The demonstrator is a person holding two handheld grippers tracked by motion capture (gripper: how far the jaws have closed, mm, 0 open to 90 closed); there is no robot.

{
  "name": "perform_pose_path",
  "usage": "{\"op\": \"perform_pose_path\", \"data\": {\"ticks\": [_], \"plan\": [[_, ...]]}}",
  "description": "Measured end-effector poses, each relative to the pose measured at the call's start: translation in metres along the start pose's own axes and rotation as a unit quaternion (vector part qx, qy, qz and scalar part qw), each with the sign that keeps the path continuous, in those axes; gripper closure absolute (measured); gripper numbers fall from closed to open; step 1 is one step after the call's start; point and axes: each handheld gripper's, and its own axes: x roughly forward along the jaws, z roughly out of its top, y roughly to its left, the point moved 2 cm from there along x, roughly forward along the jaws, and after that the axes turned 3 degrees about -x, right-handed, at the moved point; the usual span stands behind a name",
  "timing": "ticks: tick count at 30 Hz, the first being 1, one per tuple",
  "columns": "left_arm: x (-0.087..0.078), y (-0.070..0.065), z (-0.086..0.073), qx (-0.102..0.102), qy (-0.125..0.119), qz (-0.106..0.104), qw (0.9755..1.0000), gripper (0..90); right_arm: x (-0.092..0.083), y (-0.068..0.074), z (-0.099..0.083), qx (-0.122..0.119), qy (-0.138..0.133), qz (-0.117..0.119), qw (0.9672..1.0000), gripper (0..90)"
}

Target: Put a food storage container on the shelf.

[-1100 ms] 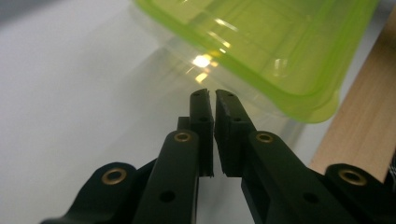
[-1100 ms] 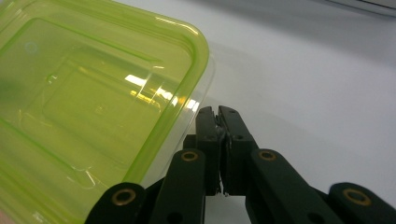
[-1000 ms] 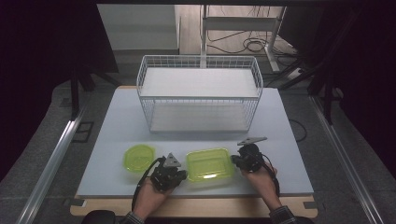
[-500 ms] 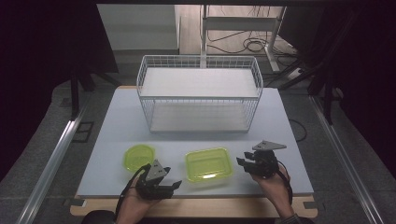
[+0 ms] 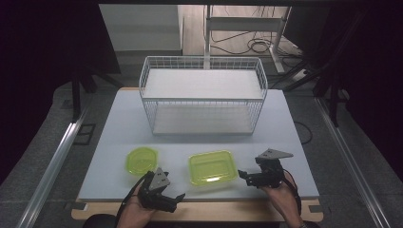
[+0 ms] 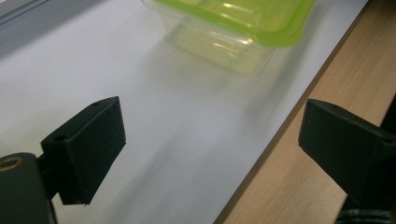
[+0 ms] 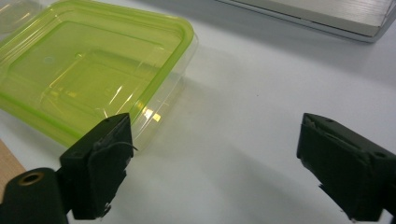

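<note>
Both hands have drawn back from the square container (image 5: 212, 167) near the surface's front edge, left gripper (image 5: 172, 202) and right gripper (image 5: 247, 176) just spreading empty; the high view adds a round lid (image 5: 141, 160).

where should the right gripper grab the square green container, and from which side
Grip the square green container by its raised lime rim on the short edge facing the right gripper, coming in level from that side. The lid overhangs the clear walls there, giving the open jaws a lip; the flat top offers nothing to pinch.
</note>
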Motion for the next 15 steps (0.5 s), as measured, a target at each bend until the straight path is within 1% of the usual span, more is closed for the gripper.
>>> {"op": "perform_pose_path", "data": {"ticks": [2, 3, 5, 6, 7, 8, 9, 10, 11, 14, 15], "plan": [[0.0006, -0.0004, -0.0007, 0.006, 0.0, 0.006, 1.0, 6.0, 0.0001, -0.0002, 0.0001, -0.002, -0.003, -0.001, 1.0, 7.3], [0.0006, -0.0002, -0.0009, 0.009, 0.0, 0.009, 0.9999, 5.4, -0.0006, -0.0007, 0.0002, 0.002, -0.006, 0.002, 1.0, 6.2], [0.0006, 0.0, -0.0011, 0.012, -0.001, 0.012, 0.9999, 5.1, -0.0007, -0.0012, 0.0004, 0.003, -0.009, 0.004, 1.0, 5.8], [0.0007, 0.0007, -0.0016, 0.015, -0.002, 0.018, 0.9997, 5.0, -0.0008, -0.0024, 0.0007, 0.007, -0.009, 0.006, 0.9999, 5.7], [0.0006, 0.0012, -0.0018, 0.015, -0.003, 0.02, 0.9997, 4.9, -0.0005, -0.0031, 0.0009, 0.011, -0.009, 0.01, 0.9998, 5.7], [0.0005, 0.0016, -0.0019, 0.015, -0.004, 0.021, 0.9997, 4.9, -0.0003, -0.0039, 0.0012, 0.017, -0.008, 0.017, 0.9997, 5.7], [0.0005, 0.0016, -0.0019, 0.015, -0.004, 0.021, 0.9997, 4.9, -0.0003, -0.0039, 0.0012, 0.017, -0.008, 0.017, 0.9997, 5.7], [0.0002, 0.0023, -0.0018, 0.013, -0.007, 0.021, 0.9997, 4.9, 0.0004, -0.0054, 0.0024, 0.025, -0.003, 0.028, 0.9993, 5.7], [0.0002, 0.0023, -0.0018, 0.013, -0.007, 0.021, 0.9997, 4.9, 0.0004, -0.0054, 0.0024, 0.025, -0.003, 0.028, 0.9993, 5.7], [0.0005, 0.0016, -0.0016, 0.014, -0.01, 0.021, 0.9996, 4.9, 0.0025, -0.005, 0.0073, 0.038, 0.004, 0.039, 0.9985, 4.9], [0.0005, 0.0016, -0.0016, 0.014, -0.01, 0.021, 0.9996, 4.9, 0.0025, -0.005, 0.0073, 0.038, 0.004, 0.039, 0.9985, 4.9]]}}
